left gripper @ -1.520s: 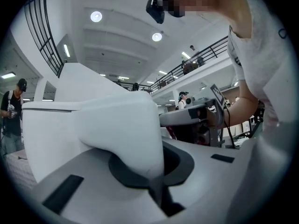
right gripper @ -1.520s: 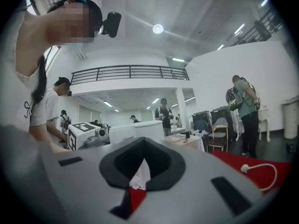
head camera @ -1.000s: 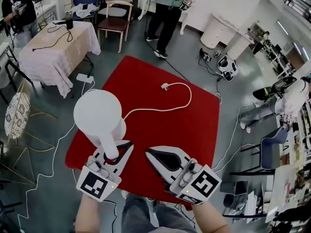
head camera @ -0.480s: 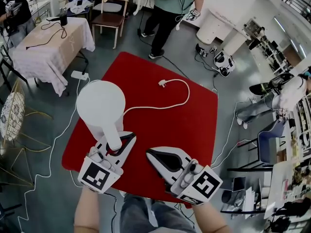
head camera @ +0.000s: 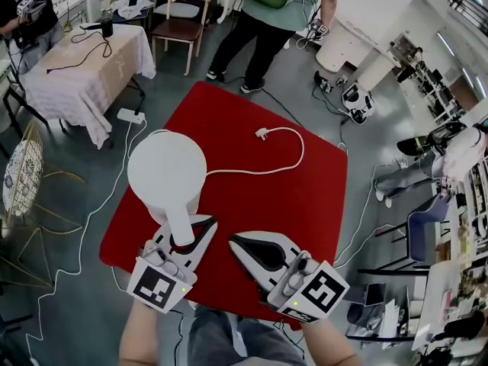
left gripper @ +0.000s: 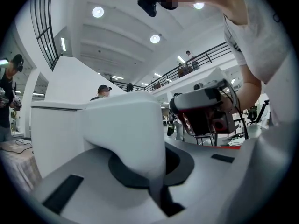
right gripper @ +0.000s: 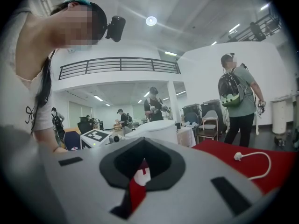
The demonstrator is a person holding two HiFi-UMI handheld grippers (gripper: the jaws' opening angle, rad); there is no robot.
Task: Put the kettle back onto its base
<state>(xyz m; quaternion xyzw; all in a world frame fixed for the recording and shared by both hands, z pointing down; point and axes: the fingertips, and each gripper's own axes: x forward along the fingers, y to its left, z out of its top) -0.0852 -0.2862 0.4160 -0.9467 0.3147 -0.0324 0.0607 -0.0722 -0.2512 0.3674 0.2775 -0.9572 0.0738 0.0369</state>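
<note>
The white kettle hangs over the left part of the red table, seen from above. My left gripper is shut on the kettle's handle, near the front edge. In the left gripper view the handle fills the space between the jaws, with the kettle body behind it. The kettle hides whatever is under it, and I see no base. A white cord runs from under the kettle to a plug. My right gripper is shut and empty, to the right of the kettle.
A person stands just beyond the table's far edge. At the back left are a cloth-covered table and a chair. Cables trail over the floor to the left of the red table.
The kettle has shifted slightly to the right over the table, still in my left gripper. The right gripper has stayed put. The person at the back has moved to the right.
</note>
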